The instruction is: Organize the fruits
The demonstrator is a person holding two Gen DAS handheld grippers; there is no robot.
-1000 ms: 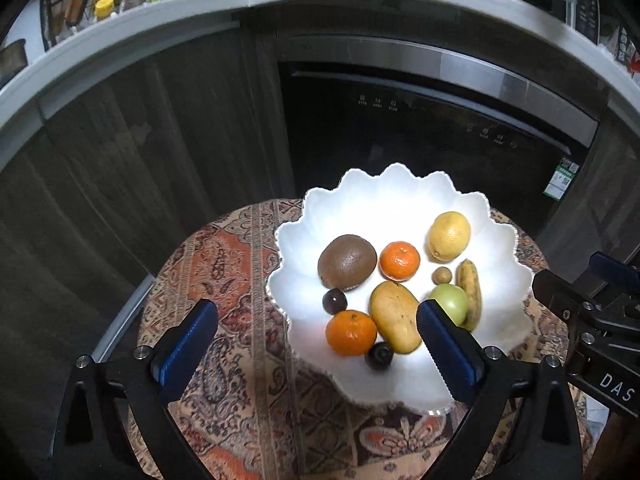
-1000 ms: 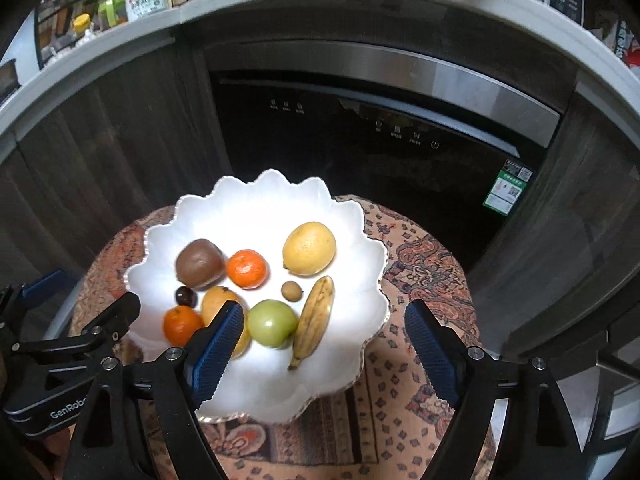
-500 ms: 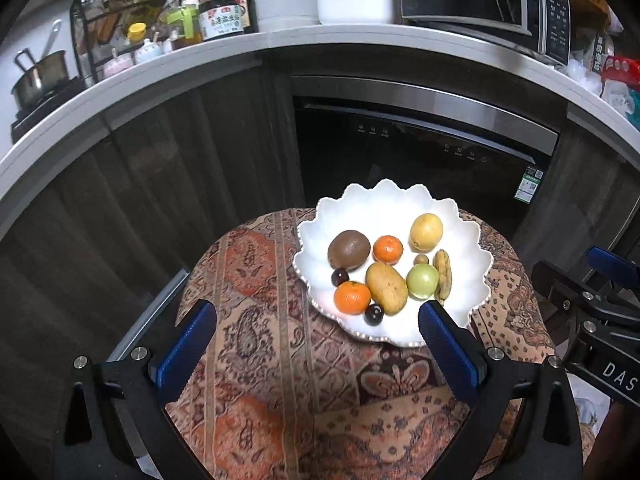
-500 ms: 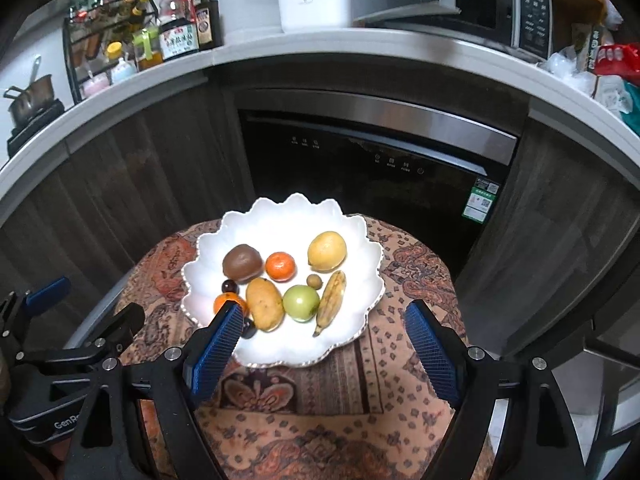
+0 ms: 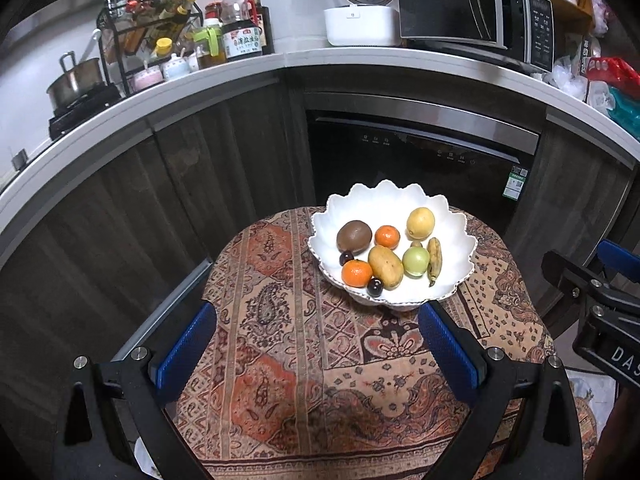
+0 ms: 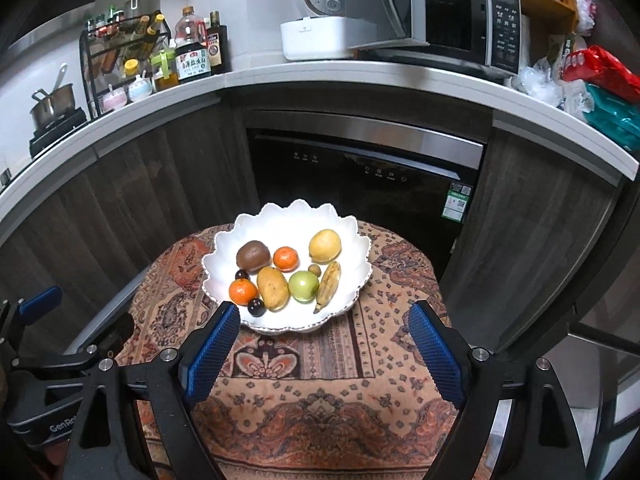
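Note:
A white scalloped bowl (image 5: 452, 276) (image 6: 344, 296) stands on the far half of a small round table. In it lie a kiwi (image 5: 354, 236), two tangerines (image 5: 387, 237) (image 5: 357, 273), a lemon (image 5: 420, 222), a mango (image 5: 385, 267), a green apple (image 5: 416, 262), a small banana (image 5: 434, 255) and two dark plums (image 5: 375, 287). My left gripper (image 5: 316, 332) is open and empty, well back from the bowl. My right gripper (image 6: 324, 332) is open and empty, just short of the bowl's near rim.
The table wears a patterned red-brown cloth (image 5: 280, 360). Behind it are dark cabinets and a built-in dishwasher (image 5: 420, 168). The counter carries a bottle rack (image 5: 160, 32), a rice cooker (image 5: 362, 4) and a microwave (image 5: 472, 8). The right gripper's body shows at the left view's right edge (image 5: 600, 312).
Both grippers have drawn back and up from the bowl, so the bowl looks smaller and the counter has come into view. The fruits have not moved.

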